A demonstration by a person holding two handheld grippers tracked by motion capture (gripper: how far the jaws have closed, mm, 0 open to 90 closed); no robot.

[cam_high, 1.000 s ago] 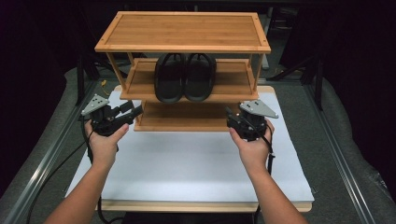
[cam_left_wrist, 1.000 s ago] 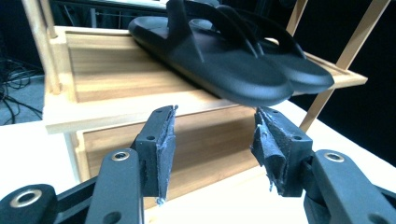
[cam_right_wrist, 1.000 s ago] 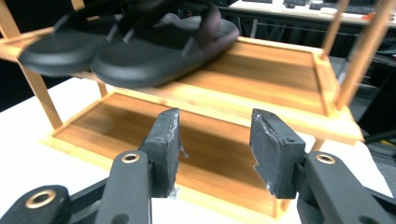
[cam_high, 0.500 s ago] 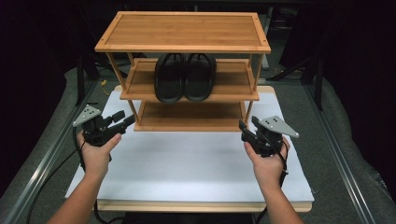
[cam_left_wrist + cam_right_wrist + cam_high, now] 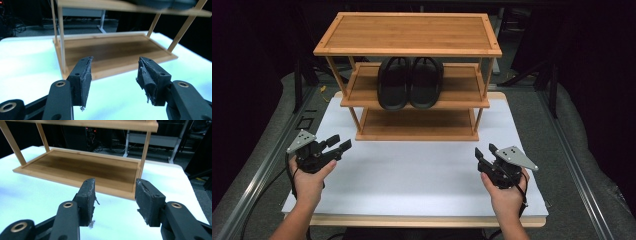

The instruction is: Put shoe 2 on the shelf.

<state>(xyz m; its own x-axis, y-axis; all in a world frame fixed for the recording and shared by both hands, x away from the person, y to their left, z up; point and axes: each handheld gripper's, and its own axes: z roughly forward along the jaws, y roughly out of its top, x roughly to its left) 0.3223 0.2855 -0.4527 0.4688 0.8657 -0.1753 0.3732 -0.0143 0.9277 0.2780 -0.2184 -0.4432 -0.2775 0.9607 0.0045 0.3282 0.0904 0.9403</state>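
Observation:
A three-tier bamboo shoe rack (image 5: 407, 35) stands at the back of the white table top (image 5: 412, 175). A pair of black slippers (image 5: 410, 82) lies side by side on its middle shelf. Its bottom shelf (image 5: 110, 50) (image 5: 85, 167) is bare. My left gripper (image 5: 339, 144) (image 5: 113, 72) is held over the table's left side, short of the rack's front left corner, open with nothing between its jaws. My right gripper (image 5: 485, 152) (image 5: 115, 195) is held over the right side, also open and holding nothing, facing the rack's right end.
The table has a wooden front edge (image 5: 422, 221) and grey padded surrounds with metal rails (image 5: 257, 175) on both sides. Cables (image 5: 262, 190) trail from the grippers. Dark furniture and a desk leg (image 5: 175, 145) stand behind the rack.
Both grippers have drawn back from the rack toward the table's front and spread outward to the left and right. The slippers and rack have not moved.

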